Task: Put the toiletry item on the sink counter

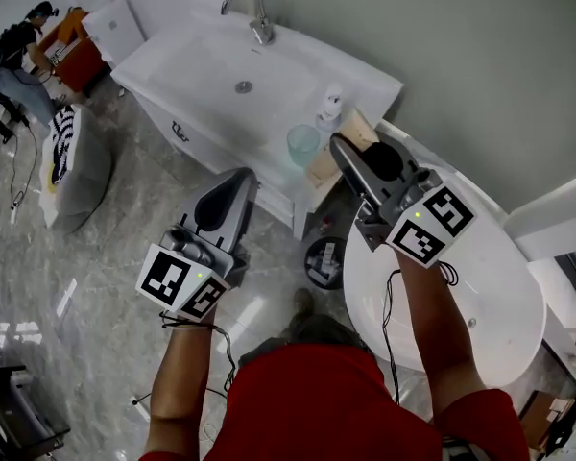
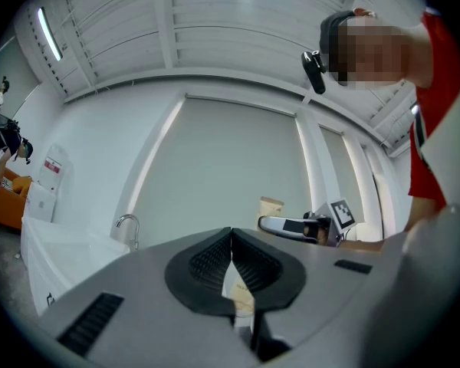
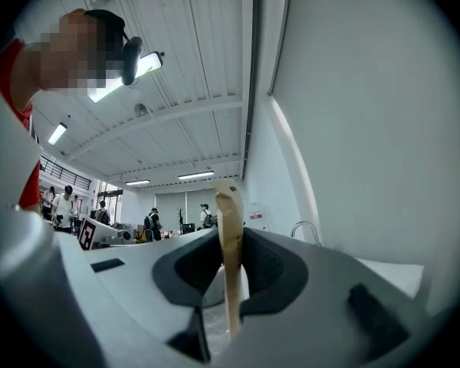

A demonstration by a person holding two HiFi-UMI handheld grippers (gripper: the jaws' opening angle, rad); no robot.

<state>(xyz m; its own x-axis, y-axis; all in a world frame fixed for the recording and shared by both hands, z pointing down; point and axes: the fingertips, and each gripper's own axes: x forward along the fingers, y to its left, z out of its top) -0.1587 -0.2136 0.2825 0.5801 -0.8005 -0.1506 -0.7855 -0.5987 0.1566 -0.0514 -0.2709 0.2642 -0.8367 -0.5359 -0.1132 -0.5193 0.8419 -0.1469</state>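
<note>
While right gripper's (image 1: 344,152) fingers (image 3: 190,267) clamp a tan item (image 3: 229,205) (left gripper's (image 2: 231,233) together), white sink counter (image 1: 187,58) stands near.

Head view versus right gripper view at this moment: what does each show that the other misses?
Only the head view shows the cup, the dispenser and the drain, all at the sink counter. Only the right gripper view shows the ceiling lights, and it shows the tan item edge-on, clamped between the fingers of the right gripper. Both show that item, that gripper and the faucet.
</note>
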